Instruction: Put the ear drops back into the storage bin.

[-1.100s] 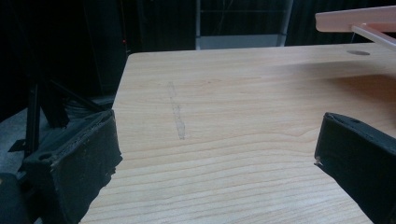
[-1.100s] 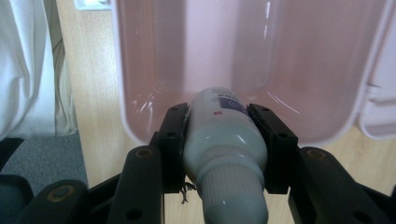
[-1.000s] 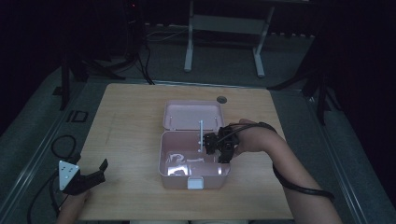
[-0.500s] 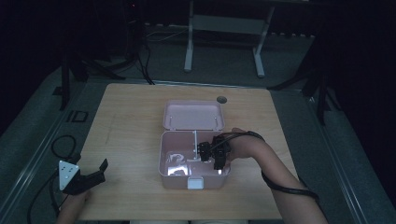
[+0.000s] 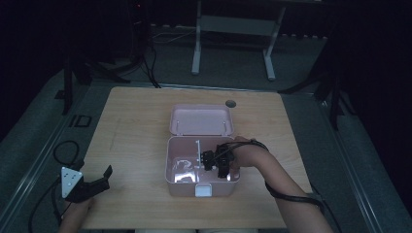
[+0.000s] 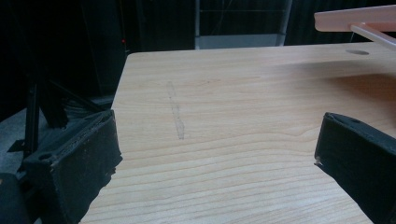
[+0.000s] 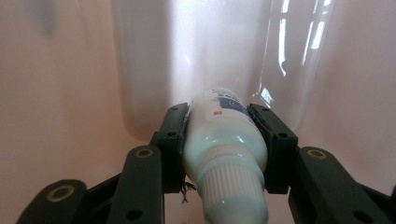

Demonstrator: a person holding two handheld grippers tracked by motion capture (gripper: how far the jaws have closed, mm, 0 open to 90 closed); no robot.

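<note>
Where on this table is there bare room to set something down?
Bare table runs left of the pink box, ahead of the left gripper; a narrower strip lies right of the box. Inside it is crowded: the right gripper holds a white bottle.

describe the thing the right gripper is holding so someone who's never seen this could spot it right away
Start at the pink box standing open in the middle of the wooden table, its lid folded back behind it. The right gripper reaches down inside it, jaws shut on a small white bottle. It alone has a ribbed white cap and a blue printed label.
</note>
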